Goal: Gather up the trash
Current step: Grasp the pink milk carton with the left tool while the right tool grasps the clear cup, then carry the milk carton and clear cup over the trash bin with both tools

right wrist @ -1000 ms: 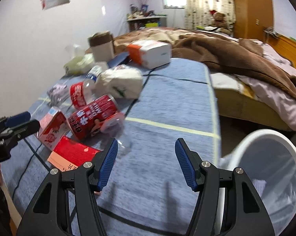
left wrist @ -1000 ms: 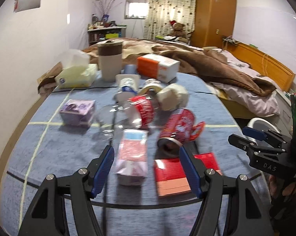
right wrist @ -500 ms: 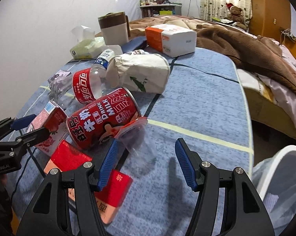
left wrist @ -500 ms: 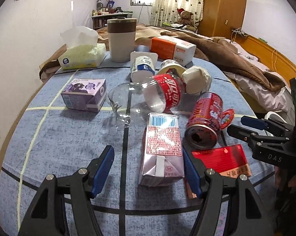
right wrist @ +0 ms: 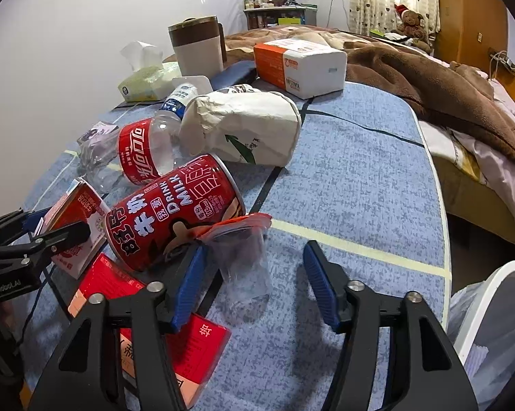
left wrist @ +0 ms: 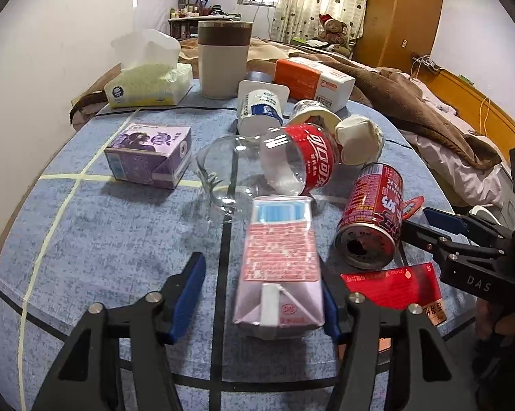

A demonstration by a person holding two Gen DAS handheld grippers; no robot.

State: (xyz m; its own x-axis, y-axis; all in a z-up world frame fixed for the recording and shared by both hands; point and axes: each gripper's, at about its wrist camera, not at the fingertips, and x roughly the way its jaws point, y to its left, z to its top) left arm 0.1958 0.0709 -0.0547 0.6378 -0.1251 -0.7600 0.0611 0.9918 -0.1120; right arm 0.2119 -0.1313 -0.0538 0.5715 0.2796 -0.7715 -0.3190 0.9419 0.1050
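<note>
Both hand-held grippers are now sitting closer to the litter than a second ago. Left hand-held gripper [left wrist: 257, 294] is spread wide around the pink rectangular milk carton [left wrist: 279, 267] lying on the blue tabletop [left wrist: 120, 239], not clamping it. Right hand-held gripper [right wrist: 254, 287] is gaping around a clear crumpled plastic bag [right wrist: 247, 267] beside the red toppled drink can [right wrist: 173, 210]. White lined bin [right wrist: 490, 322] is standing at the tabletop's edge; its contents are hard to tell.

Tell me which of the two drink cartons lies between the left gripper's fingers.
The pink carton, lying flat between the open fingers of the left gripper. The purple carton sits farther back to the left, beside the clear bottle.
</note>
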